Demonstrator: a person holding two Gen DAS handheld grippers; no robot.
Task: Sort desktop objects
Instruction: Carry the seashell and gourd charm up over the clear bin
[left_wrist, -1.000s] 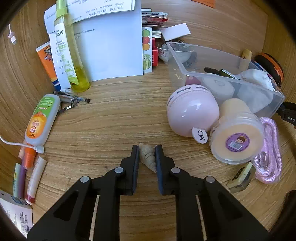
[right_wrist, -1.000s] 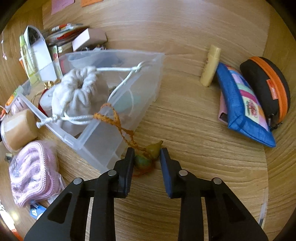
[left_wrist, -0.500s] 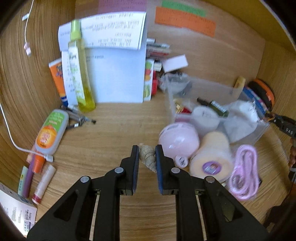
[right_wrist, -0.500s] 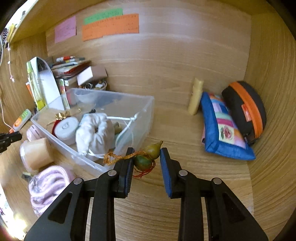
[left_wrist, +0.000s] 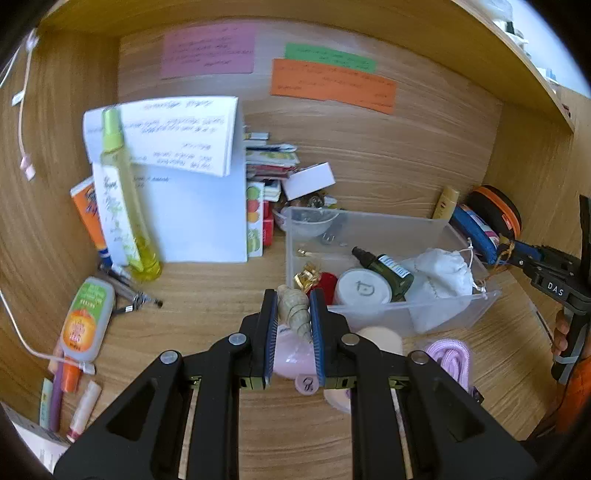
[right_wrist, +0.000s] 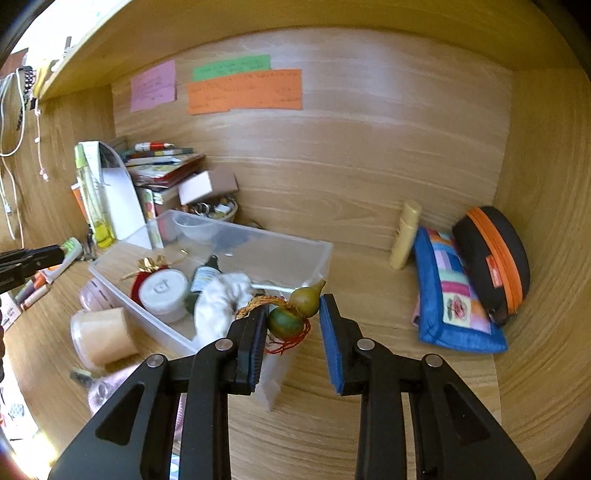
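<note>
My left gripper (left_wrist: 293, 314) is shut on a beige spiral seashell (left_wrist: 294, 309) and holds it in the air just in front of the clear plastic bin (left_wrist: 458, 314). My right gripper (right_wrist: 293, 325) holds a small green gourd charm (right_wrist: 295, 314) with an orange cord between its pads, above the bin's near right corner (right_wrist: 321, 254). The bin holds a white jar (left_wrist: 364, 290), a dark green bottle (left_wrist: 388, 267), a white drawstring pouch (left_wrist: 439, 273) and a red and gold item (left_wrist: 317, 278). The right gripper shows at the left wrist view's right edge (left_wrist: 517, 254).
A pink round case (left_wrist: 291, 360), a peach tub (right_wrist: 99, 334) and a pink cord (left_wrist: 448, 354) lie before the bin. Papers, a yellow spray bottle (left_wrist: 122, 206) and tubes sit left. A blue pouch (right_wrist: 450, 291), black-orange case (right_wrist: 495, 266) and beige tube (right_wrist: 404, 234) sit right.
Both grippers have risen from the desk with their objects. The seashell and the gourd charm are now lifted clear of the wood, level with the bin.
</note>
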